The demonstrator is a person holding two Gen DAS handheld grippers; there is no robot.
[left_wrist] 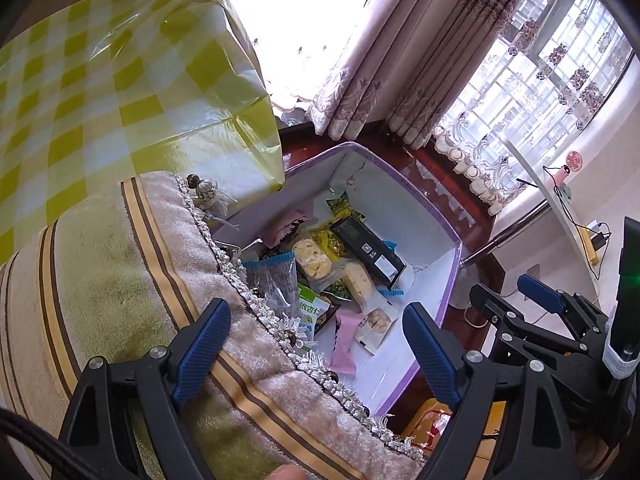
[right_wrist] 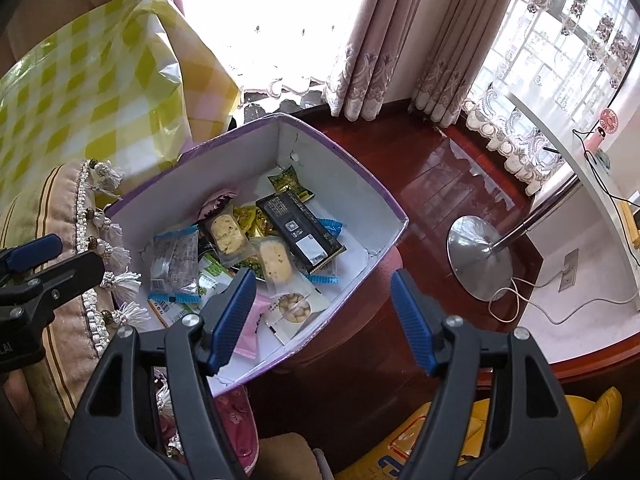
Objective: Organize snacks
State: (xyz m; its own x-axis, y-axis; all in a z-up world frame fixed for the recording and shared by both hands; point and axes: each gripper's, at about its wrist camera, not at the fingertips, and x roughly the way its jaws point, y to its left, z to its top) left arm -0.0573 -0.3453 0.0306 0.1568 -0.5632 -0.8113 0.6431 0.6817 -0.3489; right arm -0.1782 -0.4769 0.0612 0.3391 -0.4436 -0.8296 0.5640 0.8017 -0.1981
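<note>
Wooden floor (right_wrist: pixel 436 184) holds purple box (right_wrist: pixel 352 168) of snacks (right_wrist: pixel 256 240) beneath both empty, spread grippers, left gripper (left_wrist: pixel 316 344) and right gripper (right_wrist: pixel 324 312).

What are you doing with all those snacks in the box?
A person is sorting snacks with a gripper in each hand. The snacks, like a black packet, cookie packs and a pink packet, lie piled in a purple box beside a cushion. Right now both the left gripper and the right gripper hang open above the box, holding nothing.
</note>
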